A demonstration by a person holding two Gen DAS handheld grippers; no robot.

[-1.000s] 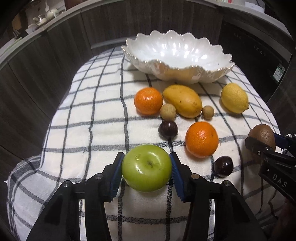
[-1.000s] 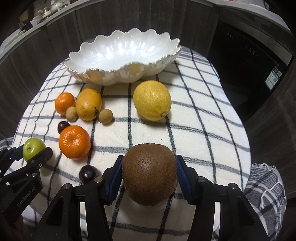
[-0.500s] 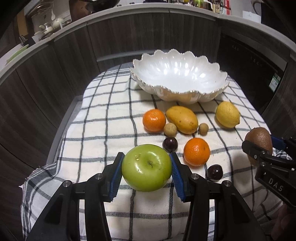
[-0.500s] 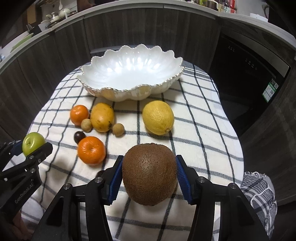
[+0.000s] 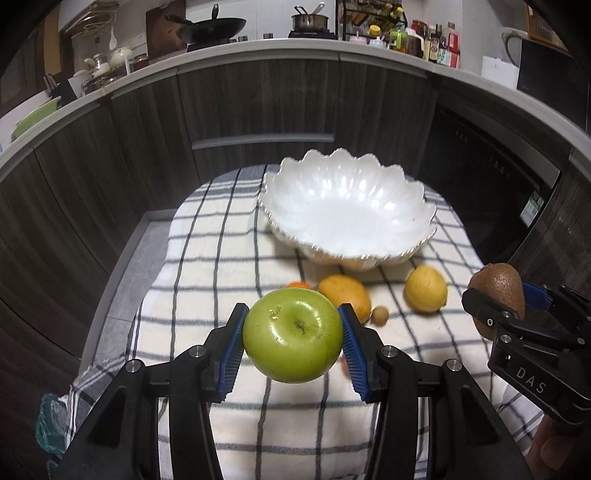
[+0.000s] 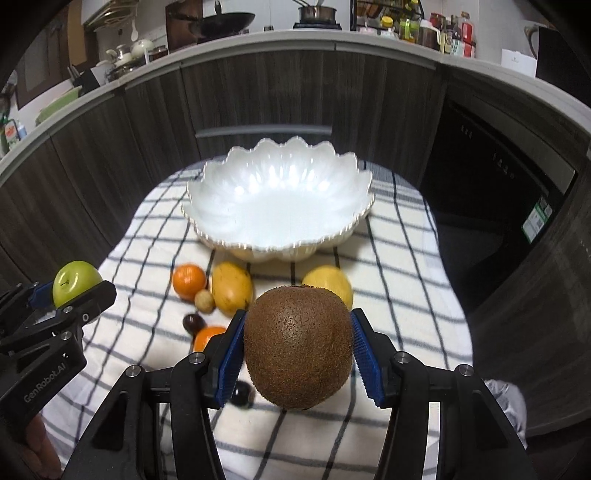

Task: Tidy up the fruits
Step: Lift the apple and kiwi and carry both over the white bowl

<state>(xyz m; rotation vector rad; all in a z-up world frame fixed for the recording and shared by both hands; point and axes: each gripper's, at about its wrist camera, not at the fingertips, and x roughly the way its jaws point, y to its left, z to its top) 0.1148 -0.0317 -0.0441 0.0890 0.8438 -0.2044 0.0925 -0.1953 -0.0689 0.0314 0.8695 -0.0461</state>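
My left gripper (image 5: 293,339) is shut on a green apple (image 5: 293,334) and holds it well above the checked cloth (image 5: 207,280). My right gripper (image 6: 297,345) is shut on a brown kiwi (image 6: 297,343), also lifted; the kiwi also shows at the right of the left wrist view (image 5: 498,295). The white scalloped bowl (image 6: 280,199) stands empty at the far end of the cloth. A mango (image 6: 232,290), a lemon (image 6: 332,286), two oranges (image 6: 189,280), two small tan fruits (image 6: 205,300) and two dark round fruits (image 6: 194,322) lie on the cloth before the bowl.
Dark wood cabinets (image 5: 258,103) curve round behind the table. A dark appliance front (image 6: 495,206) stands at the right. The counter above holds a pan (image 5: 207,27), pots and bottles. The cloth hangs over the table's edges.
Both grippers have risen and pulled back from the cloth with their fruits. The bowl and the loose fruits now look smaller and lower in both views.
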